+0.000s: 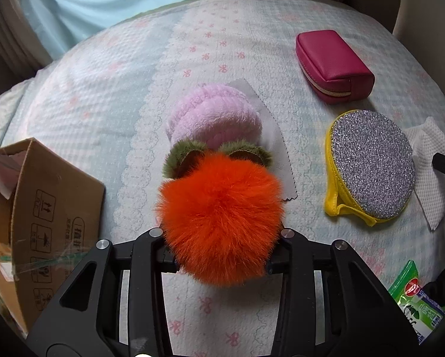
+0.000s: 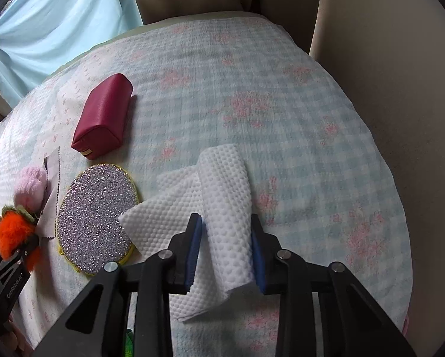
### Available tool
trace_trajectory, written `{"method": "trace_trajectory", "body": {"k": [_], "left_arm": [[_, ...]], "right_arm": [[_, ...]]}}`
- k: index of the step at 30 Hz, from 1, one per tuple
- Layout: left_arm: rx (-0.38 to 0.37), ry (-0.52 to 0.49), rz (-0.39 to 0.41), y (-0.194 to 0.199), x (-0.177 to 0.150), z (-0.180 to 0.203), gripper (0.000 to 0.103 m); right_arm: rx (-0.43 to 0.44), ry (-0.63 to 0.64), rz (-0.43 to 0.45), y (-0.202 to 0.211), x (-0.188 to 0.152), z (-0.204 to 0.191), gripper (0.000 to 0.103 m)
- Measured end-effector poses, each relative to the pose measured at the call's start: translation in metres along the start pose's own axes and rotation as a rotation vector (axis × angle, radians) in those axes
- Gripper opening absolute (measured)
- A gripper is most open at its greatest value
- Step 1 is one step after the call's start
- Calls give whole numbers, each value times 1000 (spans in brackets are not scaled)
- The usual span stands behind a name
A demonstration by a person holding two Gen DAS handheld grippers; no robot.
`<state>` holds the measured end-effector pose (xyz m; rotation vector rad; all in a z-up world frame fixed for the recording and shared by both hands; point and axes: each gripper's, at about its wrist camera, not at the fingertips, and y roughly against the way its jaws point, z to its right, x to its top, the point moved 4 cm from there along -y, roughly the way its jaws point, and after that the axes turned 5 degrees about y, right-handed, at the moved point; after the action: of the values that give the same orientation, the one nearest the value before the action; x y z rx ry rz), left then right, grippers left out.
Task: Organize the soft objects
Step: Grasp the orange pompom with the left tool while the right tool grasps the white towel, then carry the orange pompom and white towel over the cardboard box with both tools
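My left gripper (image 1: pixel 221 255) is shut on a fluffy orange pompom (image 1: pixel 219 217) with green leaves, held above the bedspread; it also shows in the right wrist view (image 2: pixel 14 232). Just beyond it lie a pink plush ball (image 1: pixel 213 116) and a grey cloth (image 1: pixel 273 136). My right gripper (image 2: pixel 226 253) stands around a fold of a white dotted cloth (image 2: pixel 222 202); the blue pads (image 2: pixel 194 250) sit at either side of the fold. A silver glitter scrubber with yellow trim (image 1: pixel 374 163) (image 2: pixel 97 211) and a magenta pouch (image 1: pixel 332 65) (image 2: pixel 103 116) lie on the bed.
An open cardboard box (image 1: pixel 44 208) stands at the left. A green wipes packet (image 1: pixel 415 297) lies at the lower right. The bedspread (image 2: pixel 252 89) is checked with pink flowers. Blue curtain (image 1: pixel 103 0) and beige cushions (image 2: pixel 385 74) lie beyond the bed's edges.
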<state>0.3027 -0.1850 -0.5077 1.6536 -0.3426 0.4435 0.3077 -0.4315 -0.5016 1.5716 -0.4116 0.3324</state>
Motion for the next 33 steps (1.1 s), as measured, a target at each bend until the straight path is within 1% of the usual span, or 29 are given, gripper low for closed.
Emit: {"method": "trace_trajectory", "body": {"k": [6, 10, 12, 13, 15, 20, 27, 33], "left_arm": [[-6, 16, 27, 14, 3, -5, 34], [-4, 5, 38, 20, -1, -5, 34], [-7, 2, 45, 23, -3, -4, 34], [-9, 0, 48, 25, -3, -4, 34], [-7, -4, 59, 29, -3, -4, 33], [-20, -15, 93, 43, -1, -5, 33], [-43, -12, 145, 75, 4, -10, 33], [-72, 12, 215, 126, 17, -25, 33]], "right_arm": [[-4, -6, -4, 1, -2, 1, 29], [-5, -3, 9, 6, -4, 0, 28], [-3, 4, 10, 9, -5, -1, 17], [-4, 8, 12, 10, -5, -1, 16], [-5, 11, 24, 15, -7, -2, 11], [-2, 2, 58, 31, -6, -4, 8], [-18, -1, 124, 74, -1, -9, 8], [-37, 17, 188, 140, 7, -20, 8]]}}
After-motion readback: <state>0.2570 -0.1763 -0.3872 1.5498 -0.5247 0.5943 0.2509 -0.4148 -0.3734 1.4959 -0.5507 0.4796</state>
